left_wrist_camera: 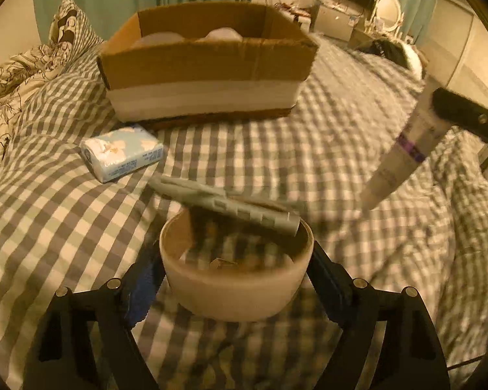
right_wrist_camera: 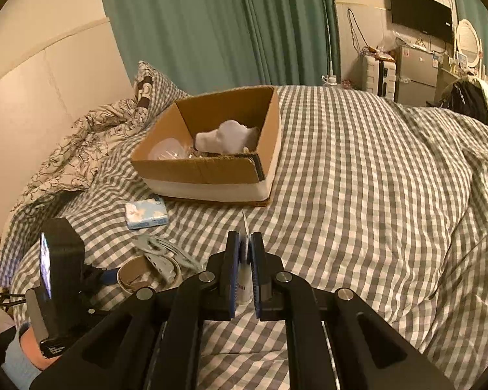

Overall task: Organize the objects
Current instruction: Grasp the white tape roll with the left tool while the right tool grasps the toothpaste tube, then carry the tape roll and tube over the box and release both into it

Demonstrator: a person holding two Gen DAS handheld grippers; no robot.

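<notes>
A floral quilt (right_wrist_camera: 78,159) is bunched at the left edge of the bed (right_wrist_camera: 358,195), which is covered in a grey-and-white check. Just right of it, toward the far edge, sits an open cardboard box (right_wrist_camera: 211,165) with a white band round its base; inside lie a white cloth (right_wrist_camera: 224,136) and something clear. In front of the box's left corner lies a blue tissue pack (left_wrist_camera: 122,156), flat on the bed. Nearer the front edge, the left gripper (left_wrist_camera: 236,279) has its fingers (left_wrist_camera: 146,279) clenched on either side of a tape roll (left_wrist_camera: 236,276), held with its hole upward. A grey plastic piece (left_wrist_camera: 224,203) lies across the roll's far rim, its other end reaching toward the tissue pack; whether it touches the bed there is unclear. To the right, the right gripper (right_wrist_camera: 245,276) has its fingers (right_wrist_camera: 232,260) pinched on a white tube (left_wrist_camera: 403,149) with a purple band, which hangs clear above the bed, slanting with its lower end toward the roll but well apart from it. A dark bundle (right_wrist_camera: 471,100) rests at the bed's far right corner
</notes>
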